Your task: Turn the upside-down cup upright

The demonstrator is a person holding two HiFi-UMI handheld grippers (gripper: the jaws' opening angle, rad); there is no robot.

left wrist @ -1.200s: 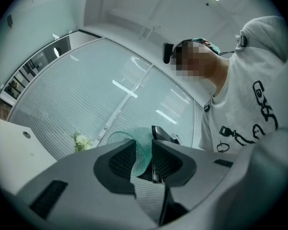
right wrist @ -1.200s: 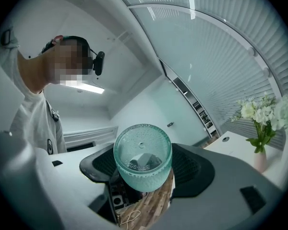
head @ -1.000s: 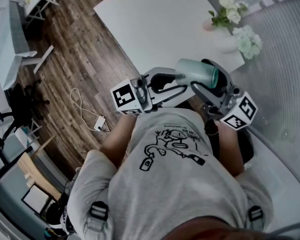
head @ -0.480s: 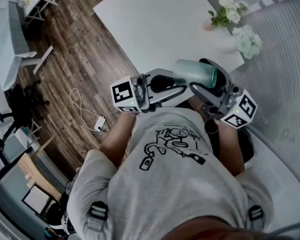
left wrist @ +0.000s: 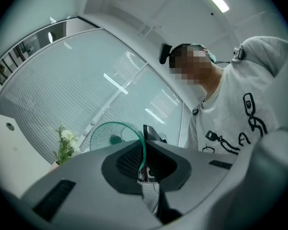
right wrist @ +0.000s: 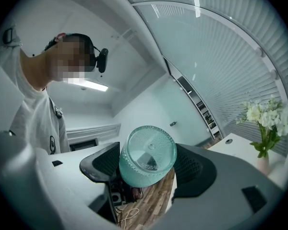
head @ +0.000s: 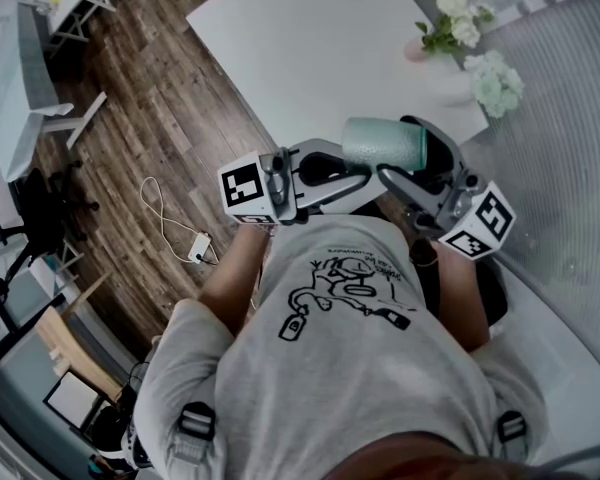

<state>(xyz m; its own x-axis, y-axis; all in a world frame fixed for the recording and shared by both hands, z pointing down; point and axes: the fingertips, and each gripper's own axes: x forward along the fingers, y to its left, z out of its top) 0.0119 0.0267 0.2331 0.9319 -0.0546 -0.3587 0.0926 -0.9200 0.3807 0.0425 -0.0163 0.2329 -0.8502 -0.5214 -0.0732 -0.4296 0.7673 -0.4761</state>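
Note:
A teal ribbed glass cup (head: 383, 144) lies on its side in the air in front of the person's chest. Its mouth faces left and its base faces right. My left gripper (head: 363, 170) has just been closing and is shut on the cup's thin rim (left wrist: 143, 150), which stands between its jaws in the left gripper view. My right gripper (head: 408, 150) comes in from the right and is shut on the cup's body. In the right gripper view the cup's round base (right wrist: 147, 159) faces the camera between the dark pads (right wrist: 98, 163).
A white table (head: 320, 38) stands beyond the hands, with a vase of white flowers (head: 458, 26) at its right corner. Wood floor lies to the left, with a cable and plug block (head: 195, 246). A white desk (head: 20, 78) stands at the far left.
The left gripper's jaws have come together on the cup's rim. The cup has shifted slightly to the left and lies a little more level. Both hands stay about where they were.

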